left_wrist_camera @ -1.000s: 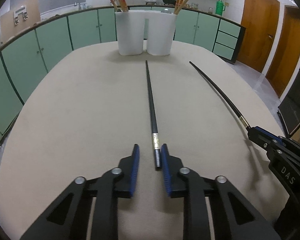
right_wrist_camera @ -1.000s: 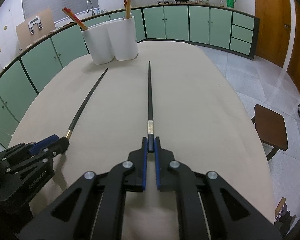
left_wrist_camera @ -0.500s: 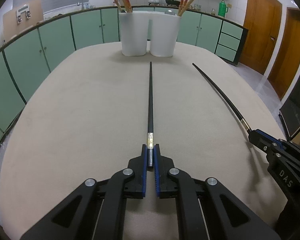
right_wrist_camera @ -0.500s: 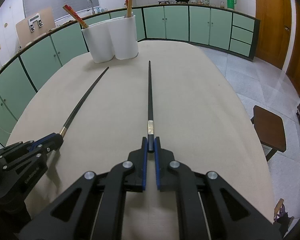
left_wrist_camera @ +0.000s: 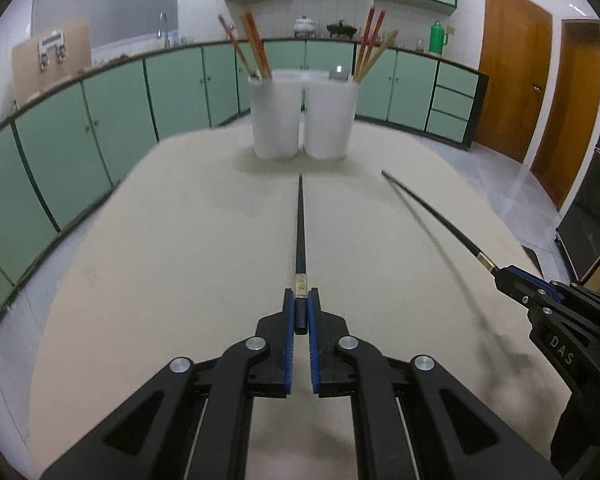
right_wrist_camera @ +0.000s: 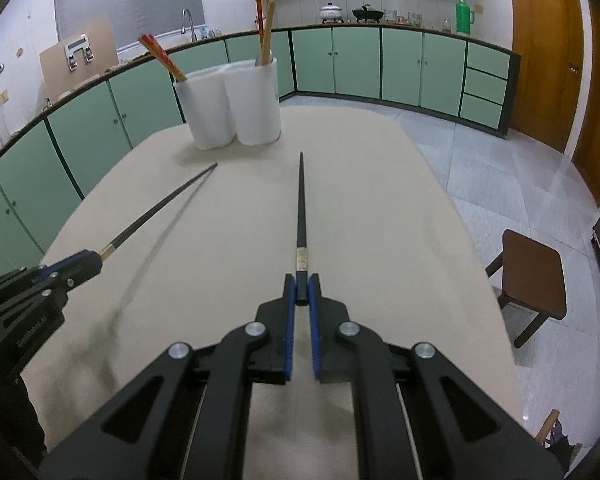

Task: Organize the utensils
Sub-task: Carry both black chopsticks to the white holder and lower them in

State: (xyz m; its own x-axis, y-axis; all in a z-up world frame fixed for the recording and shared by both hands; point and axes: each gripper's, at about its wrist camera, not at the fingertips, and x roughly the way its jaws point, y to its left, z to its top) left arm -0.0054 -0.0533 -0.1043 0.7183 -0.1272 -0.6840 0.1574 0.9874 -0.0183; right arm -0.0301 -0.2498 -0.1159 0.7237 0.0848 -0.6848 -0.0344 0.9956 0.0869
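Chopsticks [left_wrist_camera: 300, 236] lifted off beige table [left_wrist_camera: 160, 280]

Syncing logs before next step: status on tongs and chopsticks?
Left tongs shut on left chopstick. Right tongs shut on right chopstick. Both tips point toward holder. Path clear.

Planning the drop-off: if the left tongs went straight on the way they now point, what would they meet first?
Probably the table: the left tongs, shut on a black chopstick, tilt downward, and its tip would touch short of the white holder. Depth is unclear.
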